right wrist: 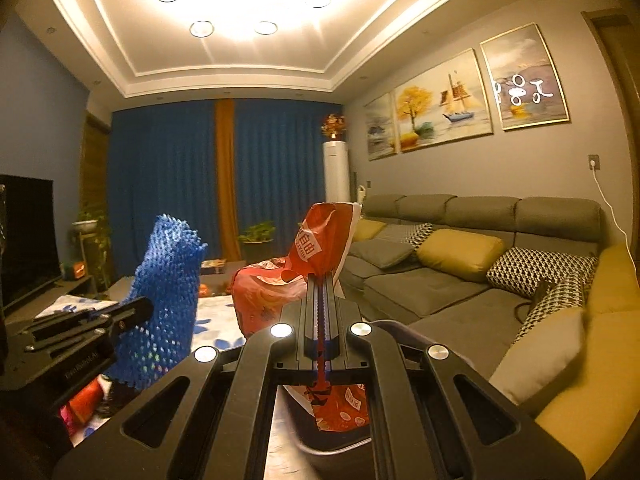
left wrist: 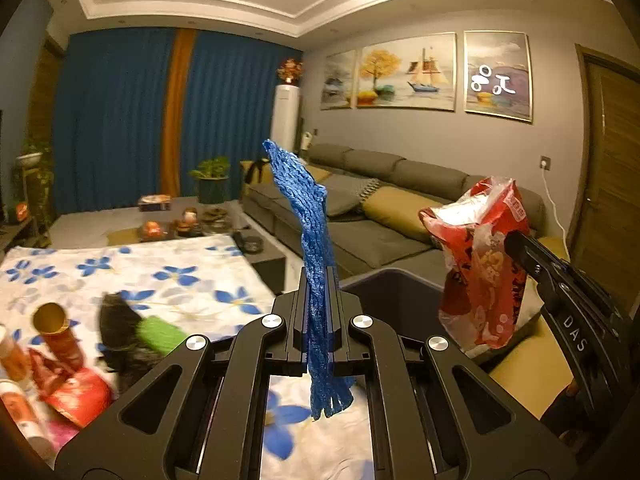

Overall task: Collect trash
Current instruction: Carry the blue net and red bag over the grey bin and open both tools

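My left gripper (left wrist: 318, 280) is closed on a strip of blue foam net sleeve (left wrist: 310, 216). The two jaws press it from both sides; the upper part of the net stands up above the fingertips and leans a little to the left, and the lower end hangs down behind the jaws, above the white cloth with blue flowers (left wrist: 168, 276) that covers the table.

My right gripper (right wrist: 322, 292) is closed on a crumpled red plastic snack bag with a silver inside (right wrist: 316, 240). A thin fold of the bag is squeezed between the jaws, and the rest spreads above and below them. In the left wrist view this same bag (left wrist: 478, 264) hangs at the right side, over the dark grey plastic bin (left wrist: 396, 292) that stands between the table and the grey sofa (left wrist: 372, 216). In the right wrist view the rim of the bin (right wrist: 394, 326) shows just under the bag.

On the cloth at the left, more trash lies together: a brown cardboard tube (left wrist: 56, 328), a green piece (left wrist: 160, 334) beside something dark and blurred, and a red wrapper (left wrist: 80, 398). These things are well apart from both grippers.
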Available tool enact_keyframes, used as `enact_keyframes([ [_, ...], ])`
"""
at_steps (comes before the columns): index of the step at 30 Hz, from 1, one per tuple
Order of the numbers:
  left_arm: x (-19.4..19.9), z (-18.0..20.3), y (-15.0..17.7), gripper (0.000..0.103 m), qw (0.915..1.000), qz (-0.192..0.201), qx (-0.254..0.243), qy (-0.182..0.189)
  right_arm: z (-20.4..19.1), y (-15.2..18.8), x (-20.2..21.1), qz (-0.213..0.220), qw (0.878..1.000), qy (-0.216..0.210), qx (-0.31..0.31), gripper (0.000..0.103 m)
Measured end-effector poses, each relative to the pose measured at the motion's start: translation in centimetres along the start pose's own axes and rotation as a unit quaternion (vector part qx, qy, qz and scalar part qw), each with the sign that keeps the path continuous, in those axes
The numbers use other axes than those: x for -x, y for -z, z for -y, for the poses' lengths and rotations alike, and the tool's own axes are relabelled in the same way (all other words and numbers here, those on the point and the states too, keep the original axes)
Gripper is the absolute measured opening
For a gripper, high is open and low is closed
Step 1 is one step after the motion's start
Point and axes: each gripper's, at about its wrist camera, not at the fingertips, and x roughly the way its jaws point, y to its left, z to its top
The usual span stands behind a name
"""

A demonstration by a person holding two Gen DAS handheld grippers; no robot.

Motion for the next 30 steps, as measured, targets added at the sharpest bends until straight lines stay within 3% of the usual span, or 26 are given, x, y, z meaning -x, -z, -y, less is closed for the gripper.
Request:
enact_keyframes([
  [12,-6.1,3.1,0.4,0.005,0.9994,-0.018,-0.007,0.029,2.5,0.3,-3.1,-0.006,1.000,0.020,-0.009,0.003],
  [30,-11.8,4.0,1.4,0.005,0.9966,-0.053,0.002,0.062,4.2,0.6,-6.7,-0.035,0.999,0.030,-0.023,0.003],
])
